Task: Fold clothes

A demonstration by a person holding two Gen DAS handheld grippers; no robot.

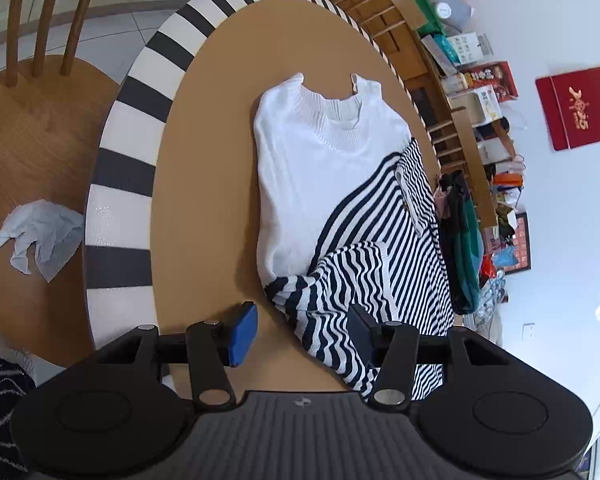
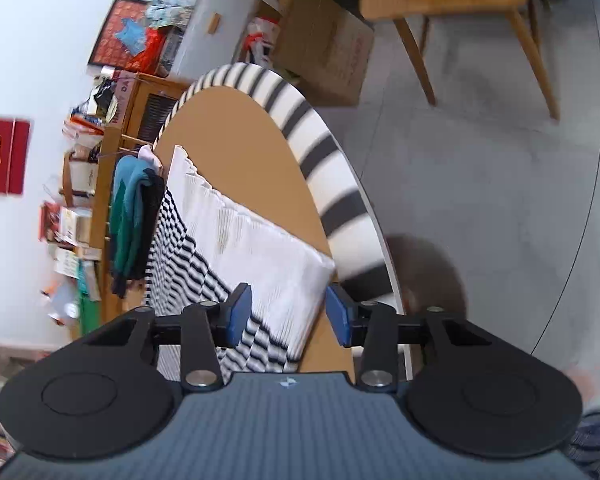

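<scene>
Sweater (image 1: 320, 176) near table (image 1: 204, 168) edge, tongs apart

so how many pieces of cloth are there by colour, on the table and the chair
white sweater: 1
navy-and-white striped garment: 1
dark and teal clothes at the table's far edge: 1 bundle, pieces can't be told apart
pale crumpled cloth on the chair: 1
total: 4

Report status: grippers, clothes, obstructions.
Left gripper open at striped sleeve. Right gripper open around sweater hem. Sweater flat on table. Nothing in the way.
</scene>
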